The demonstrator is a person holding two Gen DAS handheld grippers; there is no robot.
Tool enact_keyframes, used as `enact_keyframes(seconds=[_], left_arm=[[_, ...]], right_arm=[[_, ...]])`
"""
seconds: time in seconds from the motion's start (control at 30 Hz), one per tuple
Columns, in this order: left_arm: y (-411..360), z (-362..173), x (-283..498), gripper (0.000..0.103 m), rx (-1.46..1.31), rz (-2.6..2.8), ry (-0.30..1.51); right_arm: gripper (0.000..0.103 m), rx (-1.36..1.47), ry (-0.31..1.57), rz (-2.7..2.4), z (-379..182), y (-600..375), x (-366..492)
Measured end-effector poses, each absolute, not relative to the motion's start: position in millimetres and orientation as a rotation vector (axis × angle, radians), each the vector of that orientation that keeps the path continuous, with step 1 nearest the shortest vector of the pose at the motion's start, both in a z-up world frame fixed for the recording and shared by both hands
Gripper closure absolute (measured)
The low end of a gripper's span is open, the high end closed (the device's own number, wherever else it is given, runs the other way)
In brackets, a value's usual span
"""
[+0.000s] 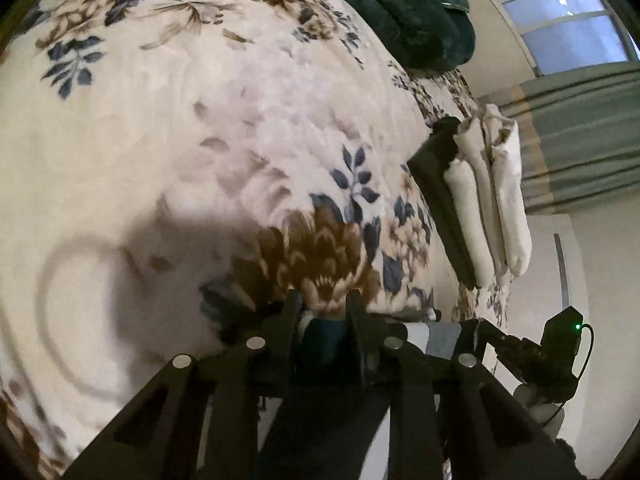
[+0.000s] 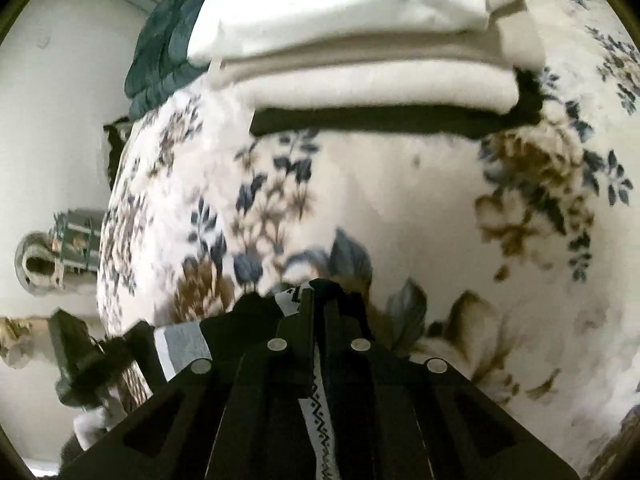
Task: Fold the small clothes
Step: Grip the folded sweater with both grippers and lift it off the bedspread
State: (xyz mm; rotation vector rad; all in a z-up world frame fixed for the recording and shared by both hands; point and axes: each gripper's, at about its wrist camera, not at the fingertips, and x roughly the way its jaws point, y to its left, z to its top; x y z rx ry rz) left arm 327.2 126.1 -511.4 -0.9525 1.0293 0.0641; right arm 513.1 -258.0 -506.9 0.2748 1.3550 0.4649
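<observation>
Right gripper [image 2: 318, 296] is closing its jaws fully on a thin edge of the small garment [image 2: 316, 412], a patterned black-and-white knit strip running down between the fingers. Left gripper [image 1: 322, 304] is standing narrowly apart, with dark teal and grey-white cloth of the same garment [image 1: 432, 336] bunched between the fingers; it appears to be pinching it, though the contact itself is partly hidden. The garment is hanging stretched between the two grippers, just above the near edge of the bed's floral blanket [image 1: 200, 140].

Handling, as judged: the piece is looking light, soft and limp, sagging wherever it is unsupported. It is likely to slip from a shallow pinch, so taking hold at corners or along a hem seems best, keeping it taut between both grips.

Count: one garment being worked. One folded stack [image 2: 360, 60] is lying further off on the bed, showing three or so pale layers over one dark piece [image 2: 360, 122]. One dark green quilt [image 1: 408, 12] is sitting beyond it. Two grippers in view.
</observation>
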Motion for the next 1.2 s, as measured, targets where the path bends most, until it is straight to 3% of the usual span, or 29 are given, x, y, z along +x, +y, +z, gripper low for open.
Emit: enact_keyframes(seconds=[0.13, 0.17, 0.2, 0.23, 0.27, 0.37, 0.5, 0.57, 0.6, 0.67, 0.73, 0.77, 1.03, 1.1, 1.2], left_arm=[[136, -525, 341, 0.082, -1.007, 0.066, 1.07], [138, -525, 342, 0.075, -1.009, 0.071, 1.086], [139, -524, 342, 0.067, -1.007, 0.071, 1.097], [139, -519, 340, 0.045, -1.0, 0.062, 1.099], [138, -512, 335, 0.035, -0.982, 0.057, 1.088], [134, -492, 313, 0.035, -0.933, 0.056, 1.076], [117, -486, 271, 0.035, -0.909, 0.099, 1.112], [108, -493, 260, 0.035, -0.898, 0.113, 1.15], [103, -500, 254, 0.035, -0.897, 0.118, 1.175], [95, -513, 245, 0.035, -0.917, 0.12, 1.217], [88, -520, 240, 0.035, -0.909, 0.123, 1.242], [86, -521, 239, 0.035, -0.904, 0.119, 1.248], [84, -518, 244, 0.035, -0.9, 0.093, 1.237], [83, -517, 243, 0.035, -0.91, 0.094, 1.234], [81, -518, 242, 0.035, -0.916, 0.089, 1.235]], right_arm=[[0.099, 0.271, 1.456, 0.441, -539, -252, 532], [0.098, 0.287, 1.498, 0.44, -547, -253, 535], [0.089, 0.31, 1.523, 0.442, -551, -256, 536], [0.081, 0.321, 1.534, 0.433, -551, -259, 535], [0.064, 0.343, 1.537, 0.431, -547, -267, 531], [0.047, 0.398, 1.583, 0.456, -537, -288, 503], [0.042, 0.362, 1.709, 0.495, -541, -300, 444], [0.042, 0.331, 1.764, 0.5, -551, -299, 420], [0.052, 0.303, 1.77, 0.507, -556, -297, 410], [0.085, 0.279, 1.765, 0.492, -562, -298, 397], [0.085, 0.284, 1.723, 0.446, -560, -310, 394], [0.095, 0.252, 1.711, 0.359, -560, -321, 395], [0.084, 0.437, 1.722, 0.297, -540, -348, 380], [0.061, 0.528, 1.762, 0.325, -540, -347, 374], [0.057, 0.607, 1.812, 0.31, -559, -345, 364]])
